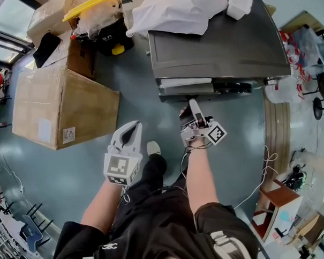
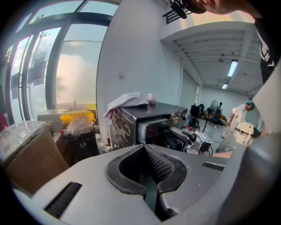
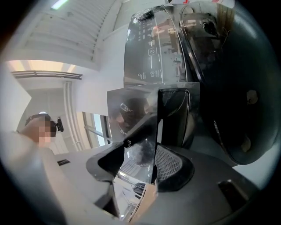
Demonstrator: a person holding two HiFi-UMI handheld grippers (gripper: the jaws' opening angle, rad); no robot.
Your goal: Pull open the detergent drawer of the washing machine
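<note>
One risk stands out: the right gripper (image 1: 193,105), clenched on the glossy front of the detergent drawer (image 1: 184,83) at the washing machine's (image 1: 223,48) upper left, may slide off if pulled askew, while the left gripper (image 1: 131,127) hangs closed and empty.

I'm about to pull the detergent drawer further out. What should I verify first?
1. Grip: ok. The right gripper has the detergent drawer front panel clamped between its fingers.
2. Drawer free of its slot: ok. The head view shows it partly out of the washing machine.
3. Left gripper out of the way: ok. It is shut, empty and off to the side.
4. White cloth clear of the drawer: ok. It lies on top of the machine, away from the front edge.
5. Travel left before the drawer's stop: cannot tell.
</note>
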